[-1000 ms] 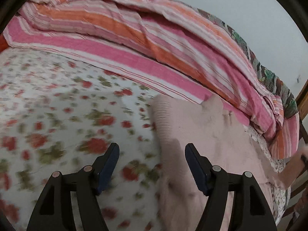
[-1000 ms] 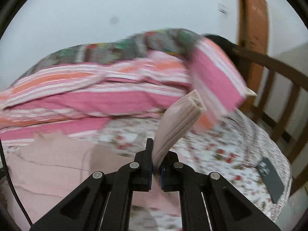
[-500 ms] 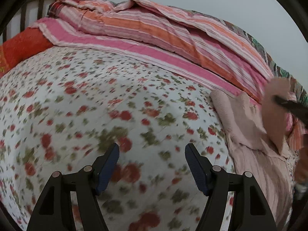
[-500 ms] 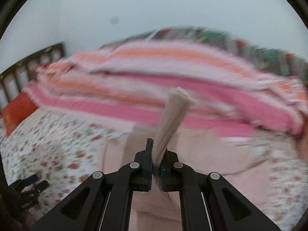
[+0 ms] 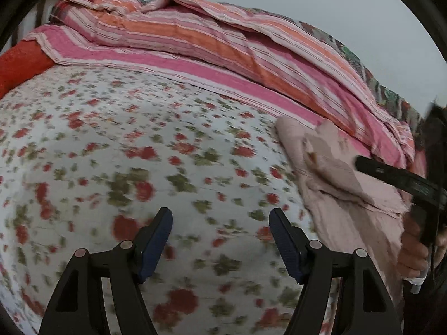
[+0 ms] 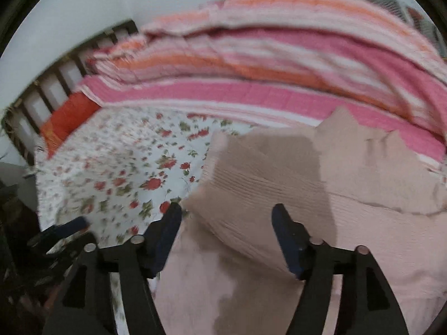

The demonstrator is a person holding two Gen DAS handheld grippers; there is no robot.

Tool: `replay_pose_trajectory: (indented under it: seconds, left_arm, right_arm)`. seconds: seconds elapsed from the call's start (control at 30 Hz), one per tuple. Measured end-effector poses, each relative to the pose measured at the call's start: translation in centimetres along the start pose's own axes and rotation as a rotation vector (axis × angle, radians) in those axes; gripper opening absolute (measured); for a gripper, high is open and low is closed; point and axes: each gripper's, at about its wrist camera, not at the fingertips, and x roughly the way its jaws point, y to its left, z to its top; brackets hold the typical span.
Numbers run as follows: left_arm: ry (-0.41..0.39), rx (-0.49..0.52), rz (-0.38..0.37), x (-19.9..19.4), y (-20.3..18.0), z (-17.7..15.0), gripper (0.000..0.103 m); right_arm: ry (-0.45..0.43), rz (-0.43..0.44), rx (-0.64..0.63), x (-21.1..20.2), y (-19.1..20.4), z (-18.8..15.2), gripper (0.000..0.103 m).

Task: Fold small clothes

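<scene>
Right gripper [image 6: 226, 234] jaws wide, hovering over pink sweater [image 6: 363, 223] on bed [image 6: 125, 173]; left gripper [image 5: 220, 240] empty too, sweater at 2 o'clock. Mid-fold, guessing next: grab hem.

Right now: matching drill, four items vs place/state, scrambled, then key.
Items
1. left tool
2. right tool
3. pink sweater
4. striped quilt

Place or state
A. bunched along the far side of the bed
B. open, above the flowered sheet only
C. open, above a ribbed sleeve lying on the garment
D. lying on the sheet, in front of the quilt

Pairs: 1-B, 2-C, 3-D, 4-A
</scene>
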Motion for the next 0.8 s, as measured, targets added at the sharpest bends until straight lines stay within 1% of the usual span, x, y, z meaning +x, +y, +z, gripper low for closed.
replay_pose_trajectory:
  seconds: [0.03, 0.1, 0.13, 0.17, 0.2, 0.27, 0.3, 0.33, 0.37, 0.4, 0.43, 0.47, 0.5, 0.53, 0.6, 0.63, 0.67, 0.7, 0.77, 0.8]
  left_arm:
    - [0.006, 0.001, -0.016, 0.2, -0.4, 0.0, 0.070]
    - [0.005, 0.004, -0.023, 0.6, -1.3, 0.0, 0.070]
    - [0.002, 0.008, -0.032, 0.8, -1.7, 0.1, 0.070]
    - [0.001, 0.013, -0.045, 1.0, -2.2, 0.3, 0.070]
    - [0.002, 0.018, -0.062, 1.4, -2.8, 0.5, 0.068]
    - [0.011, 0.026, -0.089, 2.2, -4.2, 0.9, 0.068]
    - [0.016, 0.033, -0.114, 2.7, -5.2, 1.2, 0.068]
    - [0.016, 0.037, -0.132, 3.1, -6.0, 1.6, 0.068]
    - [0.014, 0.042, -0.149, 3.5, -7.0, 1.9, 0.068]
    - [0.008, 0.053, -0.163, 4.1, -8.1, 2.4, 0.068]
    - [0.006, 0.065, -0.165, 4.8, -9.1, 2.9, 0.061]
    - [0.009, 0.072, -0.154, 5.7, -10.0, 3.5, 0.056]
    - [0.015, 0.074, -0.140, 6.6, -10.7, 3.9, 0.049]
    - [0.021, 0.073, -0.117, 7.5, -11.3, 4.3, 0.045]
    - [0.035, 0.081, -0.023, 9.5, -12.2, 4.6, 0.037]
    - [0.035, 0.104, 0.035, 10.5, -12.5, 4.3, 0.037]
    - [0.029, 0.125, 0.048, 11.0, -12.6, 4.0, 0.038]
    - [0.017, 0.141, 0.049, 11.2, -12.6, 3.5, 0.038]
    - [0.001, 0.131, 0.043, 10.9, -12.4, 3.5, 0.040]
    - [0.000, 0.126, 0.039, 10.9, -12.3, 3.4, 0.040]
  right_arm:
    - [-0.030, -0.033, -0.002, -1.6, -1.3, -0.6, 0.069]
    - [-0.094, -0.126, 0.007, -4.5, -4.2, -1.9, 0.069]
    - [-0.127, -0.193, 0.016, -5.8, -5.9, -2.4, 0.069]
    - [-0.164, -0.289, 0.035, -7.4, -8.1, -3.3, 0.069]
    - [-0.182, -0.347, 0.057, -8.3, -9.6, -3.9, 0.069]
    - [-0.197, -0.450, 0.133, -10.0, -13.4, -5.1, 0.069]
    - [-0.181, -0.489, 0.182, -10.4, -15.6, -5.6, 0.069]
    - [-0.166, -0.515, 0.217, -10.5, -17.1, -6.1, 0.066]
    - [-0.145, -0.532, 0.261, -10.4, -19.0, -6.7, 0.063]
    - [-0.130, -0.532, 0.286, -10.2, -20.0, -7.0, 0.055]
    - [-0.115, -0.520, 0.312, -9.9, -21.0, -7.4, 0.048]
    - [-0.103, -0.501, 0.334, -9.4, -21.8, -7.7, 0.047]
    - [-0.096, -0.480, 0.349, -9.0, -22.6, -8.2, 0.047]
    - [-0.082, -0.471, 0.351, -8.2, -22.9, -8.4, 0.044]
    - [-0.047, -0.470, 0.336, -6.8, -22.9, -8.5, 0.043]
    - [-0.056, -0.475, 0.329, -6.7, -22.9, -8.9, 0.043]
    - [-0.062, -0.480, 0.322, -6.7, -22.7, -9.0, 0.043]
    - [-0.066, -0.482, 0.315, -6.6, -22.5, -9.1, 0.043]
    - [-0.066, -0.488, 0.317, -6.4, -22.3, -9.3, 0.043]
    - [-0.064, -0.487, 0.317, -6.4, -22.2, -9.2, 0.045]
